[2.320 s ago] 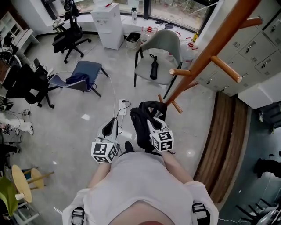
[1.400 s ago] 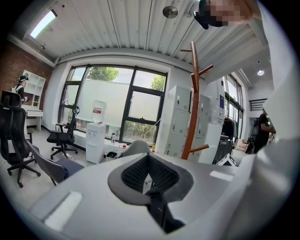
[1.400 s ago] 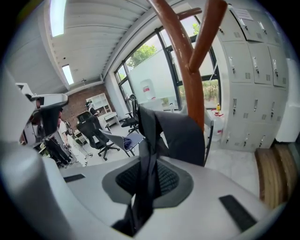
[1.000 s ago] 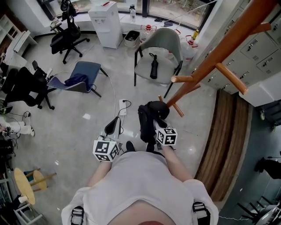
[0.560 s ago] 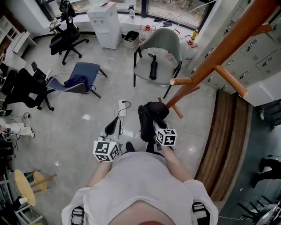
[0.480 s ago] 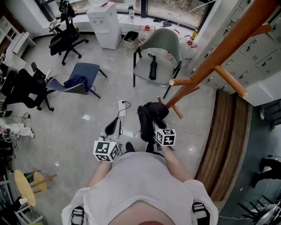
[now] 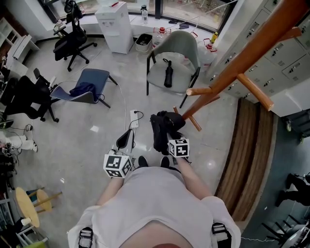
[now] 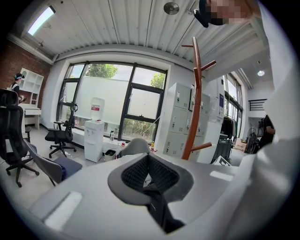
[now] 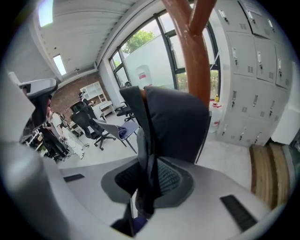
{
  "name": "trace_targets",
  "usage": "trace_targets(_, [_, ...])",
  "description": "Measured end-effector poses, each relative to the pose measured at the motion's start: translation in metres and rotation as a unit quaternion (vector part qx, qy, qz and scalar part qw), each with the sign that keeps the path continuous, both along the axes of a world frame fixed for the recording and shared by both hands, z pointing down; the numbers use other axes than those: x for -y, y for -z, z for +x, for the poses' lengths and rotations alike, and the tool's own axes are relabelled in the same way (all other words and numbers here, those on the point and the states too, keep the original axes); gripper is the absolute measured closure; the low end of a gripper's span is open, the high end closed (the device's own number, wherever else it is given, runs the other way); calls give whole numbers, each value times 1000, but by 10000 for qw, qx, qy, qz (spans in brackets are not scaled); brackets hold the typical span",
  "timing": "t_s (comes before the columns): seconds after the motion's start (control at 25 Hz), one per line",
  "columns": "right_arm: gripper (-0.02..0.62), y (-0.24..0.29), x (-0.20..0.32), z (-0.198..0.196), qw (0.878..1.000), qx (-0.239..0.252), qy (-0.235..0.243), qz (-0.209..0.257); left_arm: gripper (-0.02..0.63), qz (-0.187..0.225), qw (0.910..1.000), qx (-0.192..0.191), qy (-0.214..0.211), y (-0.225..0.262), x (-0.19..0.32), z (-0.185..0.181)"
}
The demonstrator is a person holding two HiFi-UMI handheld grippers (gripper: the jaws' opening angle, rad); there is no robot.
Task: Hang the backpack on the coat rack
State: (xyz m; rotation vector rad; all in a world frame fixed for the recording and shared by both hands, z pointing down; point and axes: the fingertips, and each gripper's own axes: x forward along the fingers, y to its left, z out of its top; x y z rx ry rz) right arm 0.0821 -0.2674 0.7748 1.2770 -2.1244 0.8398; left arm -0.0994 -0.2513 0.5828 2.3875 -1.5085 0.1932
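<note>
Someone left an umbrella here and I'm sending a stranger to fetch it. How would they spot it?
Find the white water dispenser by the windows. Right of it stands a grey chair with black legs, and the umbrella lies on its seat. It is black, slim and folded, unlike the crumpled dark cloth on the blue chair.

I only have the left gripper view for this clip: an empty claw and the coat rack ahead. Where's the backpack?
Observer: The right claw is clamped on the backpack, gripping its dark fabric.
Operator: Is it on a peg already?
Observer: No. In the head view it's held beside the coat rack, near a lower peg, not visibly hooked on it.
</note>
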Motion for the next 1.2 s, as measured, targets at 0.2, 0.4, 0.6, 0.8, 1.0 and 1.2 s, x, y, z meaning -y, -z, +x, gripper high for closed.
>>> trace_targets(0.2, [538, -4, 1, -4, 9999, -33, 74, -135, 595, -9, 10000, -11, -13, -2, -1, 0])
trace_targets(0.4, [532, -8, 1, -6, 9994, -159, 203, -244, 595, -17, 10000, -19, -20, -4, -1, 2])
trace_targets(0.6, [518, -8, 1, -12, 9979, -204, 481, -371, 595, -15, 10000, -21, -21, -1, 0, 3])
trace_targets(0.8, [491, -8, -2, -16, 9963, -337, 639, -464, 595, -5, 10000, -27, -34, 1, -2, 2])
trace_targets(1.0, [410, -9, -6, -24, 9949, -247, 731, -657, 595, 10, 10000, -37, -53, 1, -5, 2])
trace_targets(1.2, [380, -4, -12, -21, 9929, -342, 728, -877, 595, 47, 9999, -61, -69, 5, -7, -1])
